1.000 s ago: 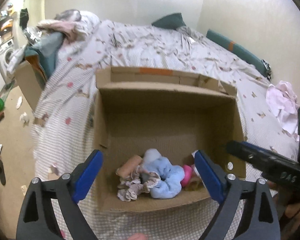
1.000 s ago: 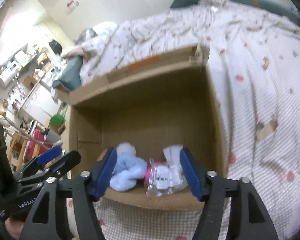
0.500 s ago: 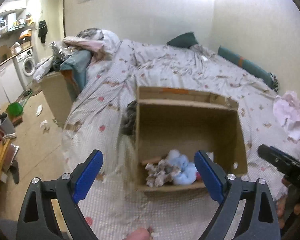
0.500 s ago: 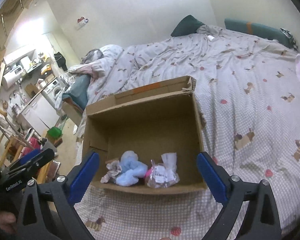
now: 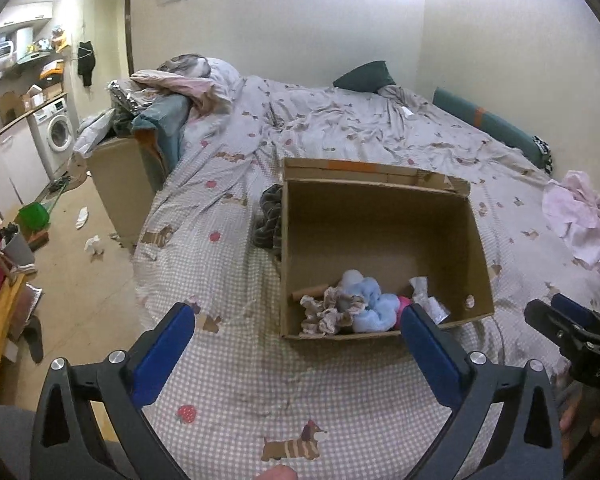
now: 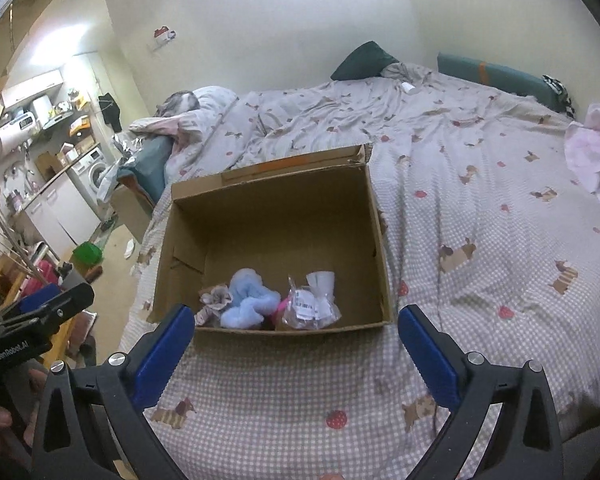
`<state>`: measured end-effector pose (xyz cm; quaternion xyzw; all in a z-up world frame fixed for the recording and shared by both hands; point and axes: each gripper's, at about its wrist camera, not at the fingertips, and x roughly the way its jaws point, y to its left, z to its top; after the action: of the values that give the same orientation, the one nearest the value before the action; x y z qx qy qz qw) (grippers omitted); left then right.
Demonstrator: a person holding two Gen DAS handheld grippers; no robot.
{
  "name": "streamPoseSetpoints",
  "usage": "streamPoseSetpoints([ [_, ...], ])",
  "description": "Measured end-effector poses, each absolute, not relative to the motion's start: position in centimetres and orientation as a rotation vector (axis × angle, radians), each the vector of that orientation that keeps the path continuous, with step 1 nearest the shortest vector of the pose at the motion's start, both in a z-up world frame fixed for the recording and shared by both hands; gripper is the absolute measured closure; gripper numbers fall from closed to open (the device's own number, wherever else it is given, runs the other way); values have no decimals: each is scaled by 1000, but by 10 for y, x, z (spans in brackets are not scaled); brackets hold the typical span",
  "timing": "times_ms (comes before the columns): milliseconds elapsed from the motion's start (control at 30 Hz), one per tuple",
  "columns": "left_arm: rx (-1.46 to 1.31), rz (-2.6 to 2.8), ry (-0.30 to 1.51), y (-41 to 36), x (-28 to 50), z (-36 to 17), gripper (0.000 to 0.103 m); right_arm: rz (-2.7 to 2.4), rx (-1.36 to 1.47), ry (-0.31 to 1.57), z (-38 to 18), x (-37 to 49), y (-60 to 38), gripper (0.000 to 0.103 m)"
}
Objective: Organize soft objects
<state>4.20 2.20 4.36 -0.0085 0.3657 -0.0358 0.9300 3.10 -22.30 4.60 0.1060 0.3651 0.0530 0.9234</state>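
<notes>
Grippers both gape wide and hold nothing: my left gripper and right gripper hover over the bed, near the cardboard box. Inside, against its near wall, lie a blue plush, a frilly scrunchie and a clear packet.

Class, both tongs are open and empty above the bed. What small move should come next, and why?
Probably swing the right tongs toward the pink cloth lying loose on the bed. The cardboard box already holds the blue plush and other soft things, and that cloth is still outside it.
</notes>
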Motion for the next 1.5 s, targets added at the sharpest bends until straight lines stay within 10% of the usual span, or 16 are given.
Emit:
streamPoseSetpoints([
  [1500, -61, -60, 816, 17, 55, 12, 1, 43, 96, 771, 23, 49, -208, 0],
])
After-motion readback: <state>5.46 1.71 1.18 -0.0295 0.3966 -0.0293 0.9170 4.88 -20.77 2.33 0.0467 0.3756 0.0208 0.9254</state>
